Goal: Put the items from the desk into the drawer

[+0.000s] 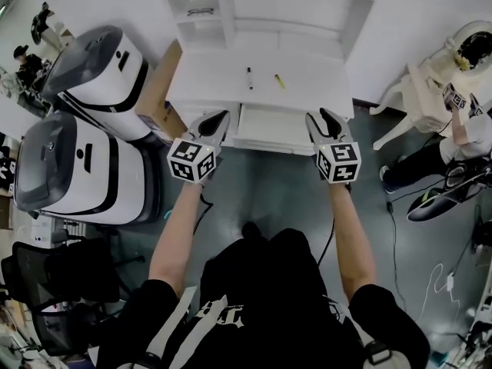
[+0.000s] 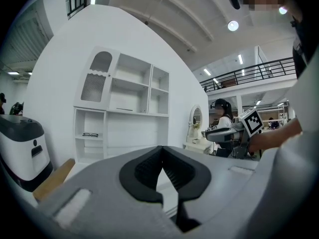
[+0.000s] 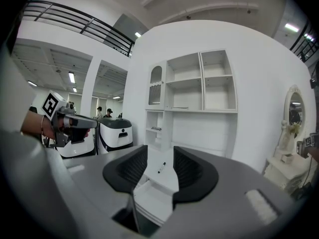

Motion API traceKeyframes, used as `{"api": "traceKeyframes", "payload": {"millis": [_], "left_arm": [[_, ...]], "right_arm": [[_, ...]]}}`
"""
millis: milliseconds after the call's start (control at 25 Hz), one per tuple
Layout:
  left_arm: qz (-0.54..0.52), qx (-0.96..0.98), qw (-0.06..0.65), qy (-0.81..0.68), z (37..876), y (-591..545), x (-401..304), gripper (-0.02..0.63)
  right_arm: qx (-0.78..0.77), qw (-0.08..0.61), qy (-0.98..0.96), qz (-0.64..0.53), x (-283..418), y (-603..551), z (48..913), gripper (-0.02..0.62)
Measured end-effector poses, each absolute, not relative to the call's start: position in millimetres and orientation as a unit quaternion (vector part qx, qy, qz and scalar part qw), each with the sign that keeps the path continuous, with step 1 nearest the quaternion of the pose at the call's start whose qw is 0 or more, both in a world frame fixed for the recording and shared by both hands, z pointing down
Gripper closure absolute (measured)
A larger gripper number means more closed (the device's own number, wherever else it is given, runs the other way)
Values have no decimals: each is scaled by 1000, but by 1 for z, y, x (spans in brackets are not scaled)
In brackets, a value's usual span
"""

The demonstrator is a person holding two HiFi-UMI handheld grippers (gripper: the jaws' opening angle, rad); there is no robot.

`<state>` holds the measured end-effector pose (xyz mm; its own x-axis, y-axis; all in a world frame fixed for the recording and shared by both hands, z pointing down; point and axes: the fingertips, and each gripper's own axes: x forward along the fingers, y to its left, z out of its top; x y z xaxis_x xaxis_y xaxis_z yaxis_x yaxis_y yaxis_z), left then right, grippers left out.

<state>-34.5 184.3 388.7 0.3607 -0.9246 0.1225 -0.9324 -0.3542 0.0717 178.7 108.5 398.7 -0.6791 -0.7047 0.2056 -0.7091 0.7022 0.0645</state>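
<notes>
A white desk (image 1: 207,83) carries a black pen (image 1: 249,78) and a small yellow item (image 1: 280,81). Its drawer (image 1: 265,140) is pulled out toward me, between my two grippers. My left gripper (image 1: 221,120) hovers at the drawer's left front corner, its pads (image 2: 149,166) meeting at the tips with nothing between them. My right gripper (image 1: 327,120) is at the drawer's right front corner. In the right gripper view the right gripper (image 3: 160,158) stands open and empty, and the drawer (image 3: 149,200) and pen (image 3: 161,168) show through the gap.
Two white and grey machines (image 1: 100,68) (image 1: 69,164) and a cardboard box (image 1: 160,91) flank the desk's left side. A white shelf unit (image 1: 231,14) holding glasses (image 1: 201,11) rises behind it. At right are white furniture (image 1: 419,91) and another person (image 1: 465,129). A black chair (image 1: 46,283) sits at lower left.
</notes>
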Motion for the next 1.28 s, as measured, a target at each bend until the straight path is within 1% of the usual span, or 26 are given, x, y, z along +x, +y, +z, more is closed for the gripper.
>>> {"api": "traceKeyframes", "payload": {"millis": [640,1280], "left_arm": [[26,819,80,-567,408,153,-71,601],[47,822,89,-561,435,57,-130,601]], "right_arm": [[383,118,-916,20,142,75,420,430],[376,126,-917,40,68,-20,450,430]]}}
